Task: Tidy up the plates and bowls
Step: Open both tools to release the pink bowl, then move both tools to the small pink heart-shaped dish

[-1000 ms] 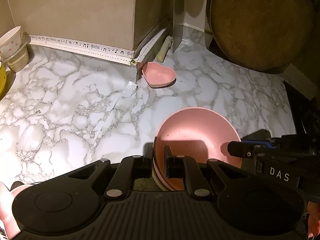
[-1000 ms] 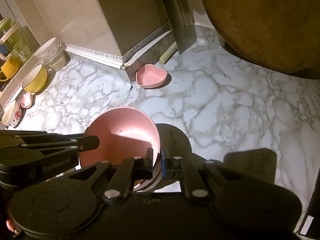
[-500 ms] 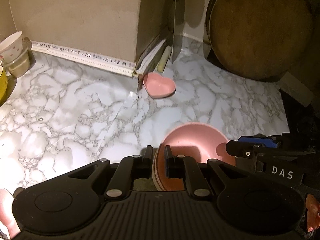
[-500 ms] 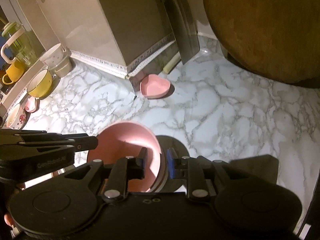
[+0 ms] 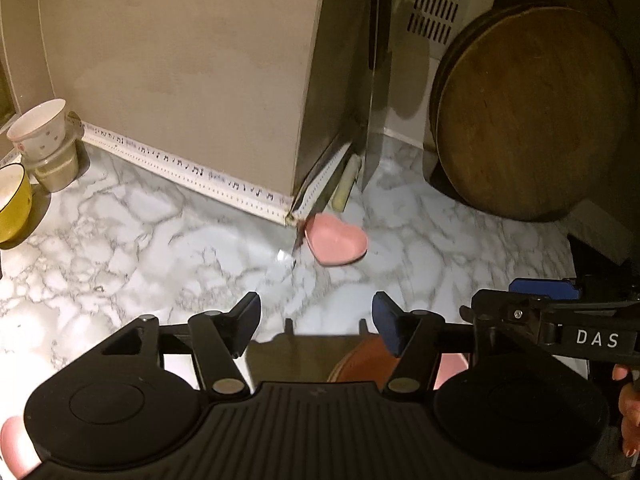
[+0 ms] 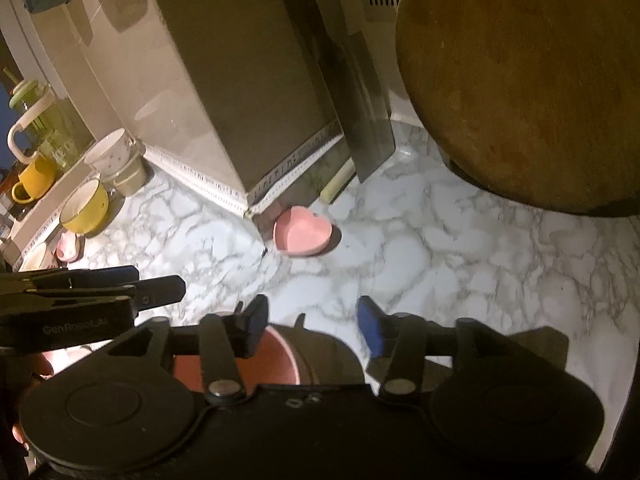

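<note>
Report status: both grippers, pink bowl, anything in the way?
Left hand-held gripper and right hand-held gripper open, jaws just opened. Pink bowl released, low behind the fingers. Heart dish ahead on counter, nothing between.

Dim warm light, hard shadows, fisheye-bent edges, slight blur.

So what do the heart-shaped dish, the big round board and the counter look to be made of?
Heart-shaped dish: probably glazed ceramic, possibly melamine; even pink with a soft sheen and a thick rounded rim. Round board: wood, matte brown with faint grain and a worn, blotchy face. Counter: marble-patterned white with grey veins, glossy; real stone or a printed film cannot be told.
</note>
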`<state>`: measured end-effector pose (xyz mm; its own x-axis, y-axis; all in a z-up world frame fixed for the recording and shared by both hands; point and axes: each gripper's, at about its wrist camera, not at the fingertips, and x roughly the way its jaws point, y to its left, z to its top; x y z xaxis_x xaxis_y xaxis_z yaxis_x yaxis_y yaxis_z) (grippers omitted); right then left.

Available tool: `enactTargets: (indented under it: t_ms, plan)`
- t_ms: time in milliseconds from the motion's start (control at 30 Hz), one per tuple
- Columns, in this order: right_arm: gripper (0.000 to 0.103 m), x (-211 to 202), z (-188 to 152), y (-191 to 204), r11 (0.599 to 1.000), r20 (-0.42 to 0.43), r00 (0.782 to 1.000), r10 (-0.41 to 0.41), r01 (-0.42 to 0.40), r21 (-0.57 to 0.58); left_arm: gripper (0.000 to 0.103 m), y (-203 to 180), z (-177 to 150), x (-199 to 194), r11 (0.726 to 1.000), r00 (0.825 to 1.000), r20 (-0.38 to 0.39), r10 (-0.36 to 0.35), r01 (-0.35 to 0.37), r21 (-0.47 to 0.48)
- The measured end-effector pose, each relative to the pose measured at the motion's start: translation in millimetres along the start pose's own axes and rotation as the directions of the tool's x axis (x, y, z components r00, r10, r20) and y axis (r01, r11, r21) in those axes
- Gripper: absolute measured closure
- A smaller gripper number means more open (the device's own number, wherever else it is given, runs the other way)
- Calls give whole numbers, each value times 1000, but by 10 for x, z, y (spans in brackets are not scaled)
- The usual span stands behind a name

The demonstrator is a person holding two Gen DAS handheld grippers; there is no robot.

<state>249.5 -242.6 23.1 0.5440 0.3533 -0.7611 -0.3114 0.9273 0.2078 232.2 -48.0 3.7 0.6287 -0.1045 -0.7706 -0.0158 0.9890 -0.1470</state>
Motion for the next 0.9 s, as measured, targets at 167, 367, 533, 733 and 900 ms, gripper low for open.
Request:
enactTargets:
  t_ms: [167,367,533,733,900]
  plan:
    - [33,81,136,-87,1000,23,1000,11,-11,6,33,30,129,170,999,1000,-1,-7,7,-35]
    - [18,291,289,-208,999,24,999,43,-44,23,30,74,224,482,996,1000,-23,-13,11,-92]
    - [18,569,417,-371,997,-7,999,39,-39,70,30,108,284,766,991,998,-61,-12,3,-132]
    - [21,936,526,-493,996,-73,997,14,-7,91,30,100,341,1038,990,997,-77,-13,2,-144]
    - [25,1213,586,-563,994,-106,994,15,-3,114,30,90,355,1247,988,995,-98,-11,-4,-153]
